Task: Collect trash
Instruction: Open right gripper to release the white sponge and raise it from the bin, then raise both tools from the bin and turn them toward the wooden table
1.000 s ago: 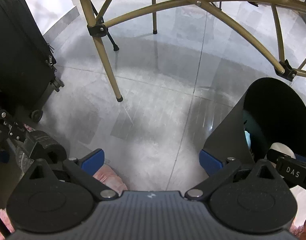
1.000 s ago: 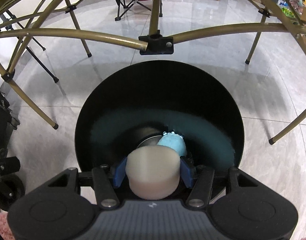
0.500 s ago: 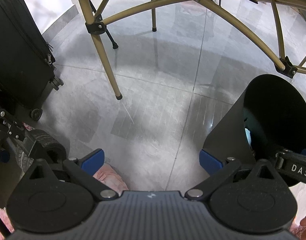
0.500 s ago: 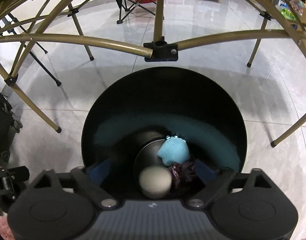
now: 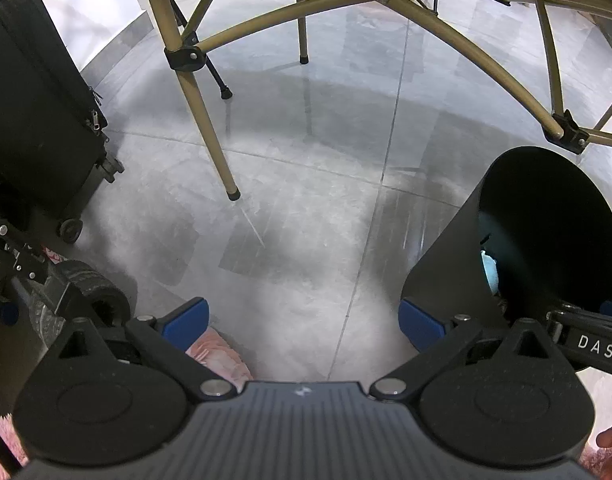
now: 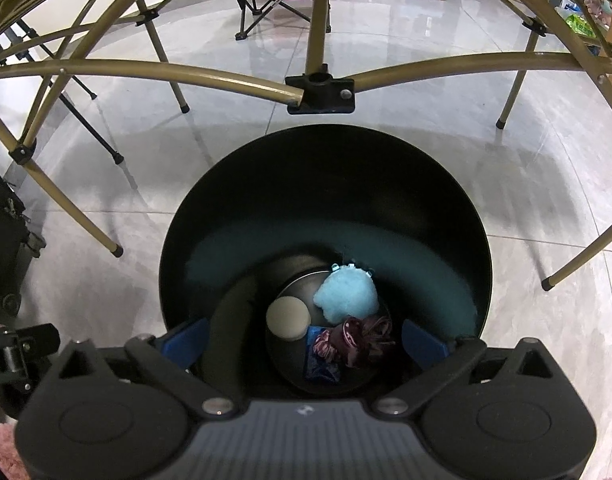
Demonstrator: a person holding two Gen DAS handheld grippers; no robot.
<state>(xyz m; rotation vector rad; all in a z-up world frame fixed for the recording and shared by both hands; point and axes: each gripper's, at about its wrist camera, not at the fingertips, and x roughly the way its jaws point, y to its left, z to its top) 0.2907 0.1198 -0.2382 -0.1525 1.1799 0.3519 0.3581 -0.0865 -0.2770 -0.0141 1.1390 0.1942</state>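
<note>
Right gripper sits directly over the mouth of the black bin, which fills the centre of the right wrist view. Its jaws are opening, now at full spread, with nothing between the blue pads; each pad stands just inside the rim at lower left and lower right of the opening.

Contents at the bottom of the bin, lower centre of the frame: a round beige puck, a fluffy light-blue lump touching it on the right, a dark maroon crumpled cloth below that, and a scrap of blue wrapper under the cloth. I read these as four pieces of trash already collected. The puck lies free on the bin floor, clear of the pads.

Left gripper is released too, jaws wide, holding nothing. It hangs over bare grey floor tile, with the bin at the right edge of its view. A pink fuzzy patch shows just beyond its lower-left pad; I cannot tell whether that is trash or a rug.

Elsewhere: gold folding frame legs across the top of both views, a black suitcase at upper left of the left view.

Judgement: drop-off step looks complete. No other loose trash is visible on the floor in either view, so the task may be near its end, though the views cover little of the room.
</note>
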